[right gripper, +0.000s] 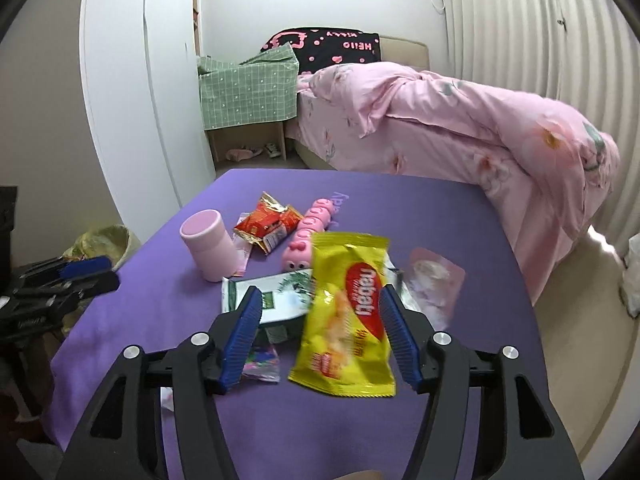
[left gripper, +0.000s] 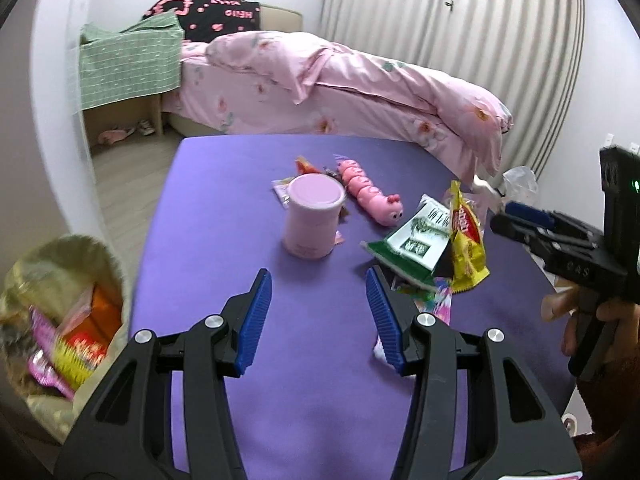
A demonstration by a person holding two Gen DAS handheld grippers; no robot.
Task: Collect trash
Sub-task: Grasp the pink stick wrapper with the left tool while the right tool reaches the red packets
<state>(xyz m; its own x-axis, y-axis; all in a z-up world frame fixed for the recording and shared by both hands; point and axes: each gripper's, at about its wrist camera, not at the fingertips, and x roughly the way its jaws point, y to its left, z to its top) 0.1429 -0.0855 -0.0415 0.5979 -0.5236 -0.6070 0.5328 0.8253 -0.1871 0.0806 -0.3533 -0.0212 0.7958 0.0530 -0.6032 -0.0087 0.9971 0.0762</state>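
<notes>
I am bringing my right gripper [right gripper: 318,334], jaws spread, around the yellow wrapper [right gripper: 346,316]. It is looking light, crinkly and slippery; I am judging its middle the best hold.

The yellow snack packet [right gripper: 346,316], motion-blurred, covers part of the green-and-white packet [right gripper: 272,296] and the pink caterpillar toy [right gripper: 308,236]. The small colourful wrapper [right gripper: 262,362] lies half hidden behind the right tool's left finger [right gripper: 240,340]. Bin contents [left gripper: 68,344] are blurred beyond reading. The hand [left gripper: 596,320] is cut off at the frame edge.
</notes>
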